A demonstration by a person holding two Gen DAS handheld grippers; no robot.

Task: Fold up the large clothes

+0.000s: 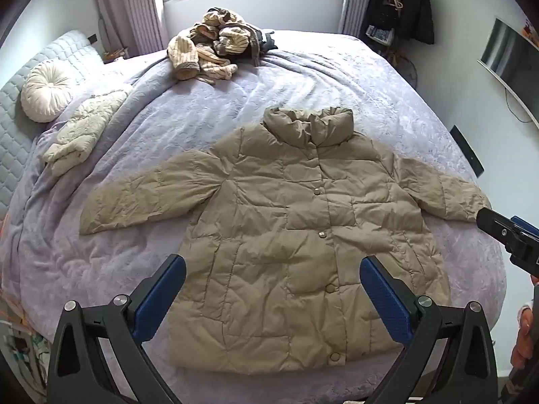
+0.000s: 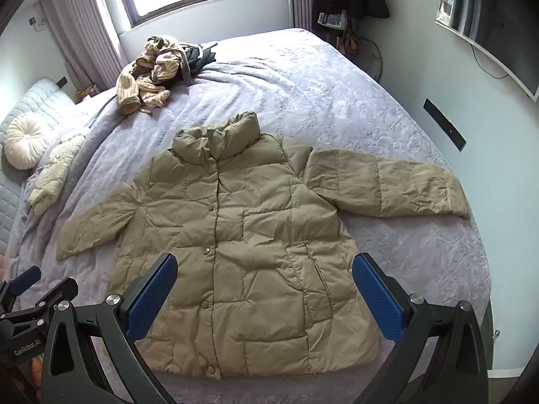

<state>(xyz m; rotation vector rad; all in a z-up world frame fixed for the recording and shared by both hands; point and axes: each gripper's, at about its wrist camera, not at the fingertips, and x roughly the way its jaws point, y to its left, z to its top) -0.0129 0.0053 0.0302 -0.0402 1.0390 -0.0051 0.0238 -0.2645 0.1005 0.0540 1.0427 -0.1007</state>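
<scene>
— While the puffer jacket (image 1: 286,235) is lying spread face up across the middle of the bed (image 1: 303,77), hem toward the near edge and collar toward the far edge, is anything being gripped yet?

— Nothing is being gripped. The left tongs (image 1: 273,299) are being held wide apart above the hem, and the right tongs (image 2: 264,299) are being held just as wide over the lower front; no cloth is being touched by either.

— How is the jacket being judged to handle?

— It is being judged light, soft and puffy, with a smooth shell that is likely to slide under the pads. Springing back after each fold is being expected, so folds are probably being pressed down afterwards.

— Where is hold best being taken?

— The cuffs are being favoured: the right sleeve (image 2: 397,188) is lying out toward the right edge of the bed, the left sleeve (image 1: 141,195) toward the left edge. A pinch through the quilted cuff, not the slick flat panel, is being advised, so each sleeve can be drawn across the chest.

— Is anything else being kept in mind?

— The heap of striped clothes (image 1: 209,47) near the far edge and the cream folded garment (image 1: 84,134) by the left edge are lying well apart from the jacket.
</scene>
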